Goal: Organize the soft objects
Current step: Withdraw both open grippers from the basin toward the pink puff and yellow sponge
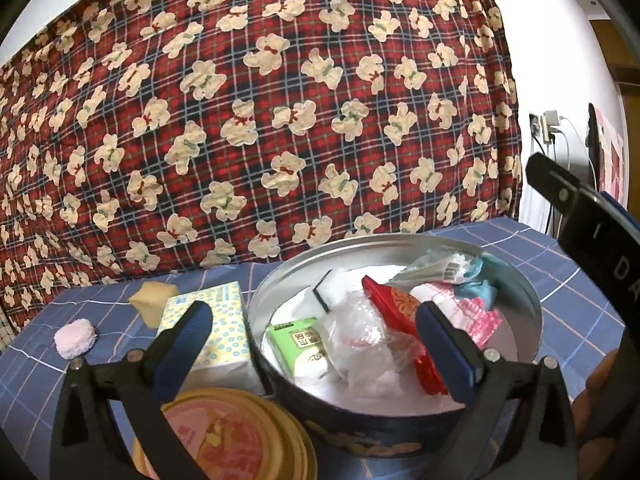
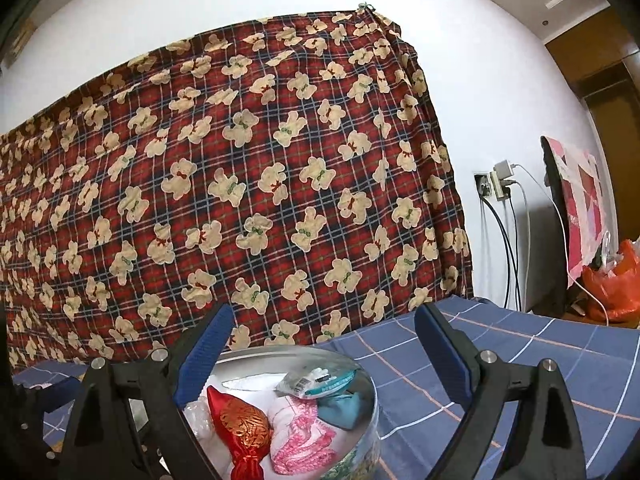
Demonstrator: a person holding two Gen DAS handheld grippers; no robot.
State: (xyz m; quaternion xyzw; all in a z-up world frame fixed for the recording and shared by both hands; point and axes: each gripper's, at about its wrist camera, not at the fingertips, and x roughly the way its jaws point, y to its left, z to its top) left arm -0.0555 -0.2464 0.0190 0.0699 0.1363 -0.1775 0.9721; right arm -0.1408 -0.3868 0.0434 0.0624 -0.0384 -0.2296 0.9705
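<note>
Left gripper (image 1: 316, 336) spread wide, holding nothing, poised over the round tin (image 1: 400, 428), which sits near the front edge of the blue checked cloth (image 1: 568, 280). Tin holds soft packets, including a red pouch (image 1: 404, 320). Tissue pack (image 1: 218, 332), yellow sponge (image 1: 154, 300) and pink puff (image 1: 75, 338) lie left of it. Right gripper (image 2: 324, 354) also spread, empty, above the tin's right side.

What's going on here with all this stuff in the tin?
A person holds a two-fingered tool in each hand, sorting soft things into a round tin on a blue checked cloth. Both the left tool and the right tool are open and empty, over the tin. Inside it lie a red pouch, a pink knitted piece and a green tissue pack. A tissue box, a yellow sponge and a pink puff are outside.
</note>
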